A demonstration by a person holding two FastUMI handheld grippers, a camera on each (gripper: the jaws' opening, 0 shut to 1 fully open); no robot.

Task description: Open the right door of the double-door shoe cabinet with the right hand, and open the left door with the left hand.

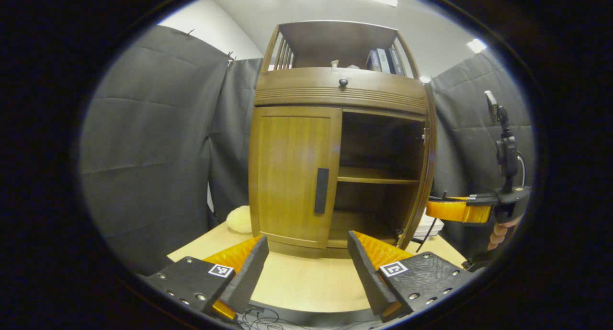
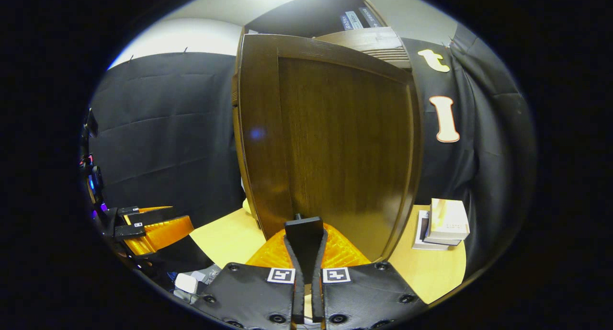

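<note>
- The shoe cabinet [image 1: 335, 93] is warm brown wood with fine lines carved across its top band; its knob [image 1: 343, 82] is black
- The left door [image 1: 292, 174] is lighter honey brown; its handle [image 1: 321, 190] is black
- The right door [image 2: 335, 143] looks dark brown with up-and-down grain
- The bench [image 1: 306, 282] is pale yellow wood
- The boxes [image 2: 443, 222] are white and cream

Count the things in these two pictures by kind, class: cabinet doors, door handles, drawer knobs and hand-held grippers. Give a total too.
Cabinet doors: 2, the shut left door and the open right door.
Door handles: 1 seen, on the left door.
Drawer knobs: 1.
Hand-held grippers: 2, left and right.
Total: 6
</note>
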